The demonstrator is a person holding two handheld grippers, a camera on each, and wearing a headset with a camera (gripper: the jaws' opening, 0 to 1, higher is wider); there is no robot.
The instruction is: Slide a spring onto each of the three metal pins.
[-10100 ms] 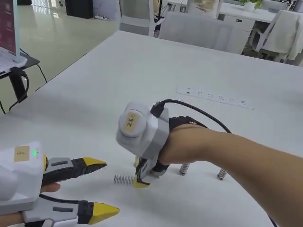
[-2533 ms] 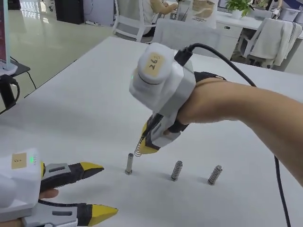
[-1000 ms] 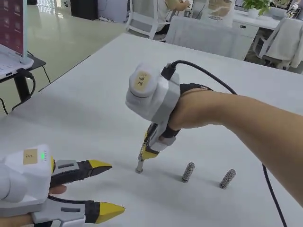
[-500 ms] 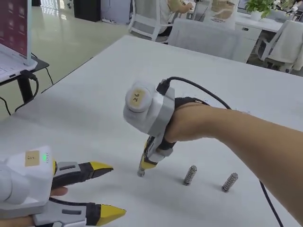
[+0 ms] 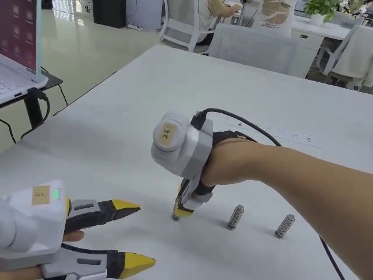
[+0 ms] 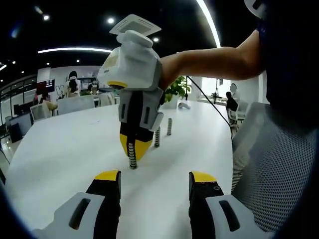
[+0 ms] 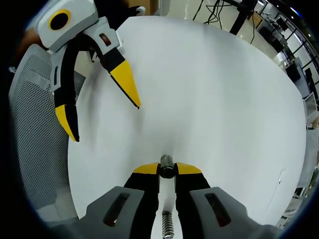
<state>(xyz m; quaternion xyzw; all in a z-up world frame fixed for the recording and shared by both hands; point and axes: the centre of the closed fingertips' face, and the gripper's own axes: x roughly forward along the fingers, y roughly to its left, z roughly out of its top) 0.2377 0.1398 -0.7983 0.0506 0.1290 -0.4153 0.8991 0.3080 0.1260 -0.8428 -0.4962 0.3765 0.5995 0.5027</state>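
Observation:
Three metal pins stand in a row on the white table point(image 5: 116, 116). The middle pin point(image 5: 235, 217) and the right pin point(image 5: 284, 226) each wear a spring. My right gripper point(image 5: 182, 211) points straight down over the left pin, shut on a spring point(image 6: 131, 155) that sits around that pin close to the table. From above, the spring's end point(image 7: 167, 166) shows pinched between the yellow fingertips of the right gripper point(image 7: 167, 170). My left gripper point(image 5: 137, 234) rests at the lower left, open and holding nothing, a short way from the left pin. It also appears as the left gripper point(image 7: 102, 118).
A black cable point(image 5: 233, 119) runs from the right gripper across the table. A row of sockets point(image 5: 285, 136) is set into the table further back. A laptop point(image 5: 17, 35) stands on a side stand off the left edge. Chairs and desks stand beyond the far edge.
The right gripper has come down with the spring, from the top of the left pin to nearly the table. The left gripper has stayed put.

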